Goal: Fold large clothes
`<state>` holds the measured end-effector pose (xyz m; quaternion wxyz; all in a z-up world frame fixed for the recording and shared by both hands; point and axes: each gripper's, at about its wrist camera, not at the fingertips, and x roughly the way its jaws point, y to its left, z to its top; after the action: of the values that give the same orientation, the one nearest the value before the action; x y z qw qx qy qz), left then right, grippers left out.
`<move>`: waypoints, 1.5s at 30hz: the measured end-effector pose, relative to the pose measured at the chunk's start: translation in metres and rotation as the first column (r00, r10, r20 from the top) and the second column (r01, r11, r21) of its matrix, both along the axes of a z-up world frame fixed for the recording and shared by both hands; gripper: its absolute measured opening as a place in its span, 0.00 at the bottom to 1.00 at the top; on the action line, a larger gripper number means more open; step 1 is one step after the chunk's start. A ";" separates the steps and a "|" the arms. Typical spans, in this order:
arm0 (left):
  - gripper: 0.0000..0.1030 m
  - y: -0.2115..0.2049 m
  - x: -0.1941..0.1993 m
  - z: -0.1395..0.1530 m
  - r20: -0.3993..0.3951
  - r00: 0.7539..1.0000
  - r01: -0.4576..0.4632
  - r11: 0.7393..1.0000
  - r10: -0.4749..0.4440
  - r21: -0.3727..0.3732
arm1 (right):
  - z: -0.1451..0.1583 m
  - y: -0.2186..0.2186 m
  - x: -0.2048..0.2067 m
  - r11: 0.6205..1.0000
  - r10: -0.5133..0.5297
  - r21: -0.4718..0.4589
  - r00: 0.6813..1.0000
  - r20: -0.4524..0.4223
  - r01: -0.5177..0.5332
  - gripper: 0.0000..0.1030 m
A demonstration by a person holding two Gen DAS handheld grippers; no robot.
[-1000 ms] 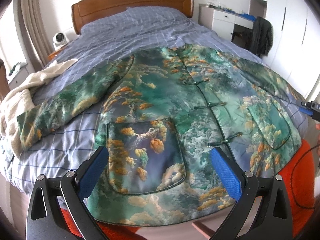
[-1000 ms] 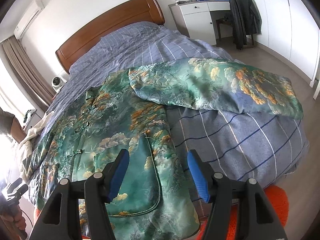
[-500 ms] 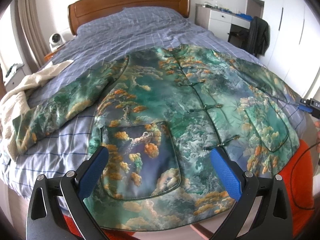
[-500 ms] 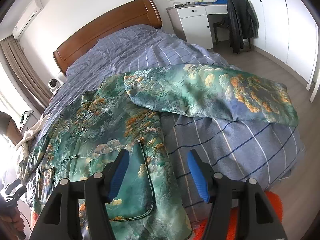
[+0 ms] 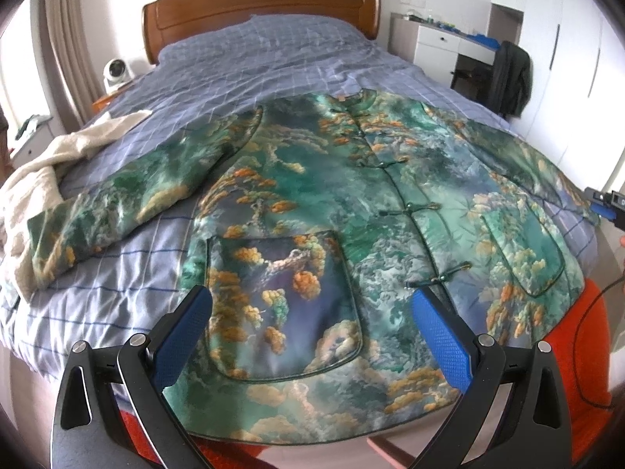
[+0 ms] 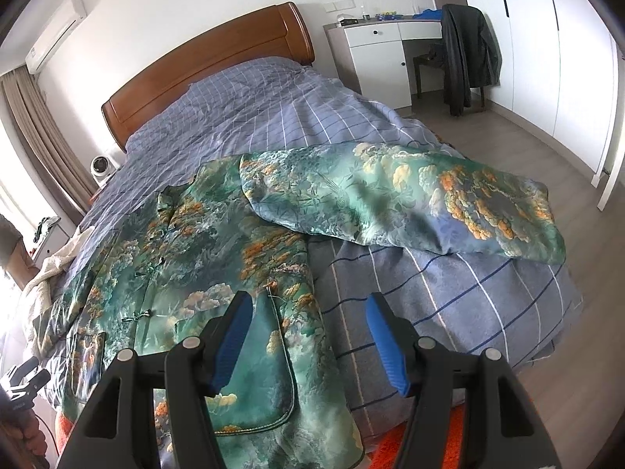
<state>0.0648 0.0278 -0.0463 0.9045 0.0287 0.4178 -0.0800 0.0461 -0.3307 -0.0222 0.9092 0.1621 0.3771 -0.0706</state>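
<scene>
A green silk jacket [image 5: 324,195] printed with orange trees lies front up on the bed, buttoned, with both sleeves spread out. My left gripper [image 5: 310,312] hangs open above its hem, over the left patch pocket [image 5: 281,297], with nothing between its blue pads. In the right wrist view the jacket [image 6: 203,273] fills the lower left and its right sleeve [image 6: 410,203] stretches across the bed to the right. My right gripper [image 6: 308,336] is open above the jacket's right side edge, holding nothing. The right gripper [image 5: 605,203] also peeks in at the far right of the left wrist view.
The bed [image 5: 254,66] has a blue checked cover and a wooden headboard [image 6: 203,70]. A cream blanket [image 5: 43,172] lies at the bed's left edge. An orange rug [image 5: 578,351] covers the floor near the foot. A white desk [image 6: 383,54] and a chair with a dark coat [image 6: 465,54] stand at the right wall.
Both views have drifted slightly: the jacket sits a little lower and more to the left in the frames. Both grippers stay open and empty, and the jacket has not moved.
</scene>
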 end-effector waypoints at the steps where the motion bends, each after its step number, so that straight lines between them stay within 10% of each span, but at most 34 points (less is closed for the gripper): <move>1: 0.99 0.000 0.000 -0.001 -0.002 1.000 -0.003 1.000 0.003 0.000 | -0.001 -0.001 0.000 1.000 -0.002 0.001 1.000 -0.001 0.002 0.60; 18: 0.99 -0.007 0.008 -0.007 -0.031 0.999 0.010 0.999 -0.009 0.034 | -0.028 -0.087 -0.043 0.959 -0.245 0.150 0.969 0.011 0.241 0.60; 28: 0.99 -0.021 0.012 -0.007 -0.049 0.998 0.028 0.999 -0.026 0.031 | -0.083 -0.187 -0.036 0.769 -0.460 0.500 0.888 0.001 0.398 0.60; 35: 0.99 -0.022 0.013 -0.011 -0.058 0.998 0.027 0.998 -0.023 0.056 | -0.104 -0.224 -0.011 0.661 -0.619 0.547 0.785 0.012 0.513 0.49; 36: 0.99 -0.019 0.013 -0.011 -0.058 0.998 0.020 0.998 -0.017 0.054 | -0.101 -0.223 -0.006 0.674 -0.624 0.516 0.781 0.014 0.529 0.19; 37: 0.99 -0.017 0.013 -0.011 -0.058 0.998 0.013 0.999 -0.010 0.051 | -0.091 -0.216 0.000 0.706 -0.619 0.454 0.785 0.023 0.544 0.12; 45: 0.99 -0.005 0.025 -0.023 -0.092 0.995 -0.025 0.999 0.027 0.025 | 0.056 -0.060 0.039 0.983 -0.172 0.125 0.924 0.341 0.137 0.11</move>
<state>0.0898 0.0229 -0.0691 0.8847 0.0306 0.4606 -0.0646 0.0849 -0.3907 0.0343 0.9441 0.2462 0.1984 -0.0934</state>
